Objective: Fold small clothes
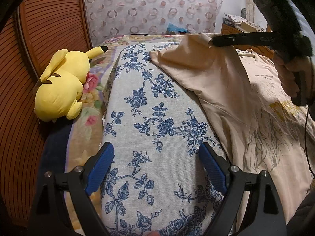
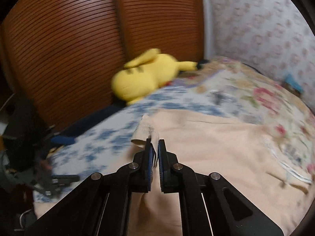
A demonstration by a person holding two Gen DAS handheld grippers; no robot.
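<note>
A beige T-shirt (image 1: 246,106) with a yellow print lies spread on the right side of a blue-flowered cushion (image 1: 149,125). My right gripper (image 2: 155,143) is shut on the hem of the T-shirt's sleeve (image 2: 145,131), with the cloth pinched between its blue pads. In the left wrist view the same right gripper (image 1: 213,40) holds that sleeve lifted above the cushion, a hand behind it. My left gripper (image 1: 157,155) hangs open over the bare cushion, to the left of the T-shirt, nothing between its fingers.
A yellow plush toy (image 1: 63,86) lies at the left on a flowered blanket (image 1: 88,102), against a ribbed brown wooden headboard (image 1: 39,39). A patterned curtain (image 1: 153,7) hangs behind. A cluttered wooden cabinet (image 1: 236,25) stands far right.
</note>
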